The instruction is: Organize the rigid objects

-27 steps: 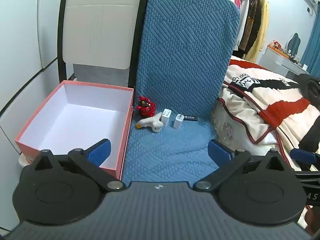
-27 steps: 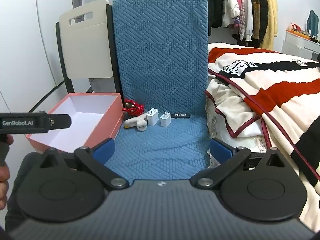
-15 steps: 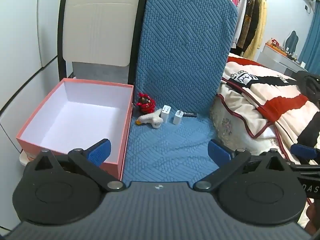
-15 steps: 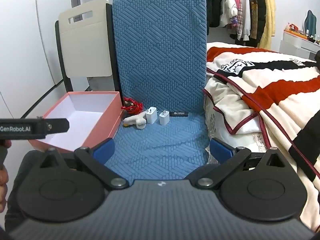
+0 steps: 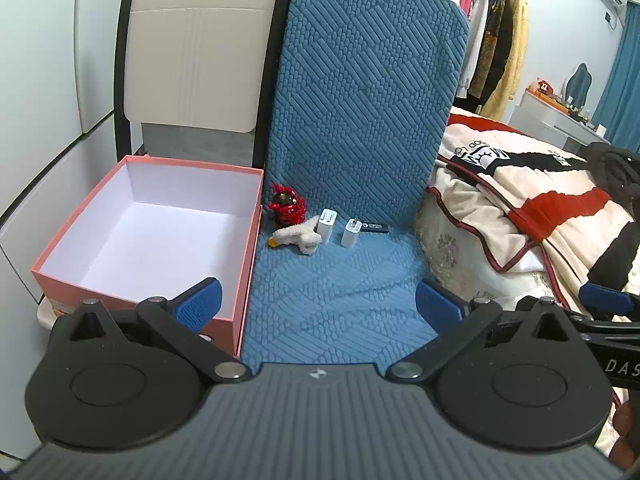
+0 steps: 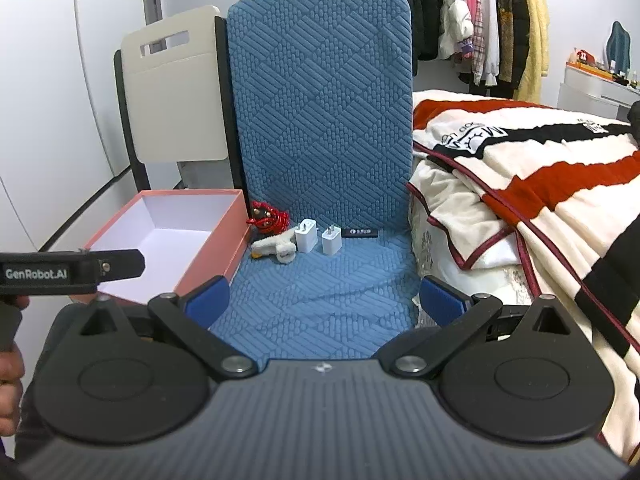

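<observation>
On the blue quilted chair seat (image 5: 332,296) lie a red figurine (image 5: 287,209), a white plush duck (image 5: 297,237), two white chargers (image 5: 327,221) (image 5: 351,231) and a small black stick (image 5: 375,226). They also show in the right wrist view: figurine (image 6: 267,219), duck (image 6: 274,247), chargers (image 6: 306,234) (image 6: 331,240), stick (image 6: 360,232). An open pink box (image 5: 148,236) (image 6: 168,240) with a white inside stands empty at the left. My left gripper (image 5: 318,304) and right gripper (image 6: 326,300) are open, empty, well short of the objects.
A cream chair back (image 5: 196,44) stands behind the box. A bed with a red, black and cream blanket (image 6: 532,184) is close on the right. A clothes rack (image 6: 460,8) hangs behind. The left gripper's side (image 6: 68,272) crosses the right view over the box.
Both grippers have drawn back and risen slightly, so the objects look a little smaller. Nothing on the seat has moved.
</observation>
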The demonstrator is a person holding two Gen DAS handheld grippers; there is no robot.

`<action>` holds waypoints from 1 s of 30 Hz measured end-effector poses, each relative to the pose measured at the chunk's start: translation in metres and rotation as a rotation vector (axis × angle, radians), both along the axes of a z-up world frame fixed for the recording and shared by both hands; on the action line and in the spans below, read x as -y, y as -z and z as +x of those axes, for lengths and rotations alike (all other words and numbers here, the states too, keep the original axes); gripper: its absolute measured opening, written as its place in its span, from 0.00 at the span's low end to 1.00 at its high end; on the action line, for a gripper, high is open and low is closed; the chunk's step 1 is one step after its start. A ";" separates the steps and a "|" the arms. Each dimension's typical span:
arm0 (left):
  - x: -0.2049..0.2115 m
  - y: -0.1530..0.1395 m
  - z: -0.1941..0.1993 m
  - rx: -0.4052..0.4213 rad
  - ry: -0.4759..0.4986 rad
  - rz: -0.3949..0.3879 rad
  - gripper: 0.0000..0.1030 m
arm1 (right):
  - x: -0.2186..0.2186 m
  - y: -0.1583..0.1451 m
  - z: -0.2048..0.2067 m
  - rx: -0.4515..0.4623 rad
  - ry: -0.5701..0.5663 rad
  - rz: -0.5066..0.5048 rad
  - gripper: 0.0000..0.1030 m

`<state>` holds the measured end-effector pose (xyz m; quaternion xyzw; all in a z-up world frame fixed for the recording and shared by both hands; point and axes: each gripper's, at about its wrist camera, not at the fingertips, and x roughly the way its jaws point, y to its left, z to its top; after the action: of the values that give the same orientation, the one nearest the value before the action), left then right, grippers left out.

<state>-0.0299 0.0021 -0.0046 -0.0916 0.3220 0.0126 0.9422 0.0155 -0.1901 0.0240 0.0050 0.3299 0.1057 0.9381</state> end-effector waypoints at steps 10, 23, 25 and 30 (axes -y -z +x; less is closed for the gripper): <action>0.003 0.002 -0.013 0.015 0.018 -0.014 1.00 | 0.001 0.003 -0.009 -0.006 0.013 0.002 1.00; -0.005 0.007 -0.008 -0.015 0.013 -0.011 1.00 | 0.002 0.004 -0.009 -0.015 0.019 0.011 1.00; -0.004 0.007 -0.007 -0.015 0.013 -0.009 1.00 | 0.002 0.005 -0.009 -0.014 0.017 0.008 1.00; -0.002 0.008 -0.007 -0.016 0.015 -0.002 1.00 | 0.002 0.005 -0.009 -0.010 0.015 0.015 1.00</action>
<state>-0.0371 0.0040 -0.0122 -0.0900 0.3301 0.0058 0.9396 0.0062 -0.1924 0.0186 0.0151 0.3338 0.1009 0.9371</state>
